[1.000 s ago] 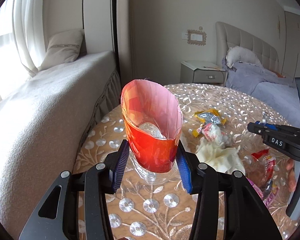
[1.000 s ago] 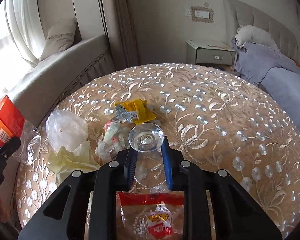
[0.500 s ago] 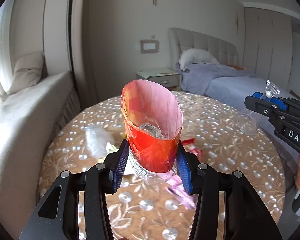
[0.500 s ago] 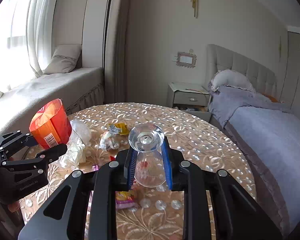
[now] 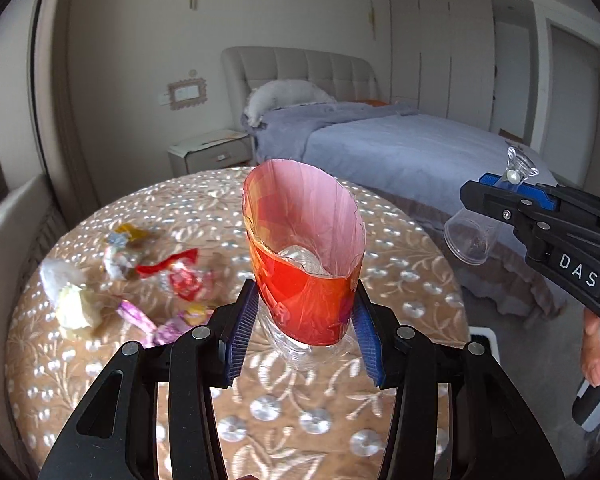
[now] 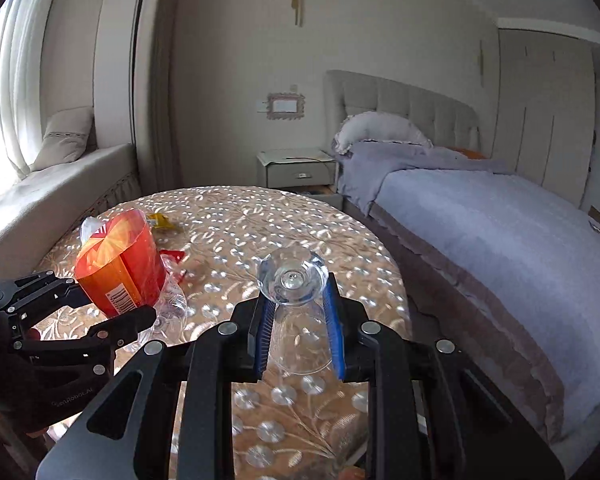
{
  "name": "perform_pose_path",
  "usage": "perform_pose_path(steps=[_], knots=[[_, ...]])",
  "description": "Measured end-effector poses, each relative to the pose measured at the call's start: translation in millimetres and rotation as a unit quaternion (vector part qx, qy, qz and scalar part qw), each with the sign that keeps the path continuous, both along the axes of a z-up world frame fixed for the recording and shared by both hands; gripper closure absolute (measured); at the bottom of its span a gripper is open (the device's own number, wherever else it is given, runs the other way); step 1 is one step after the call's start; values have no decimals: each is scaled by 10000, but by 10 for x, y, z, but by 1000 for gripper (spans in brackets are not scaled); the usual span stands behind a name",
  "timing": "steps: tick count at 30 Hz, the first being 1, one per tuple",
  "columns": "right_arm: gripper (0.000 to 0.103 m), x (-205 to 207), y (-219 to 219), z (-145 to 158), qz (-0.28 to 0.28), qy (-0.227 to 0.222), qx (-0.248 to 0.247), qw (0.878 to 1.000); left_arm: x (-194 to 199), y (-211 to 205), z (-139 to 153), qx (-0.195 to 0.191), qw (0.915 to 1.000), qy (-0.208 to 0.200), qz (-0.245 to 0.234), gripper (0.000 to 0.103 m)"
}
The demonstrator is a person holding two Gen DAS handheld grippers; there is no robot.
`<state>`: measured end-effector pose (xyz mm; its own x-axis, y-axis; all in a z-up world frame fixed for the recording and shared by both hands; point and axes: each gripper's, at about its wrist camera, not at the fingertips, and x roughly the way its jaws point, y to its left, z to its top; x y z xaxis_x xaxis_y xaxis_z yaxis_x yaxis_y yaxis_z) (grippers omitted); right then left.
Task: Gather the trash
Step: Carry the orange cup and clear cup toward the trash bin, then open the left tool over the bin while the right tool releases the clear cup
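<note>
My left gripper (image 5: pixel 304 332) is shut on a cut-off plastic bottle with an orange label (image 5: pixel 306 256), held upright above the round table (image 5: pixel 400 280); crumpled clear plastic sits inside it. The bottle also shows in the right wrist view (image 6: pixel 118 264), with the left gripper (image 6: pixel 140 316) on it. My right gripper (image 6: pixel 298 320) is shut on a clear plastic goblet (image 6: pixel 294 280), held upside down, foot up. The goblet (image 5: pixel 470 238) hangs beyond the table's right edge in the left wrist view. Several wrappers (image 5: pixel 180 276) and a crumpled yellowish tissue (image 5: pixel 74 308) lie on the table's left part.
A bed with a grey-blue cover (image 6: pixel 480 232) stands right of the table. A nightstand (image 6: pixel 298 170) is behind the table by the wall. A window seat with a cushion (image 6: pixel 66 140) runs along the left. A white object (image 5: pixel 486 340) sits on the floor by the table.
Both grippers have lifted and swung right with their loads; the view now takes in the bed and wardrobe. The goblet has moved out past the table's right edge.
</note>
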<state>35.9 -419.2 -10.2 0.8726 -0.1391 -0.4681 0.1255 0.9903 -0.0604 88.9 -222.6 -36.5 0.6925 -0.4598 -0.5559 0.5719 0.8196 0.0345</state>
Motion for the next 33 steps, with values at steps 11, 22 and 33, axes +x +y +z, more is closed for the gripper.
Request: perform_pose_path(steps=[11, 22, 33], knots=[[77, -596, -663, -277, -932, 151, 182, 9954, -354, -946, -246, 332, 9938, 159, -1051, 57], [77, -859, -1280, -597, -1605, 318, 528, 9851, -494, -1832, -733, 723, 9728, 732, -2076, 56], [77, -860, -1873, -1056, -1890, 646, 930, 9754, -553, -2671, -1441, 1338, 9484, 1262, -2582, 56]])
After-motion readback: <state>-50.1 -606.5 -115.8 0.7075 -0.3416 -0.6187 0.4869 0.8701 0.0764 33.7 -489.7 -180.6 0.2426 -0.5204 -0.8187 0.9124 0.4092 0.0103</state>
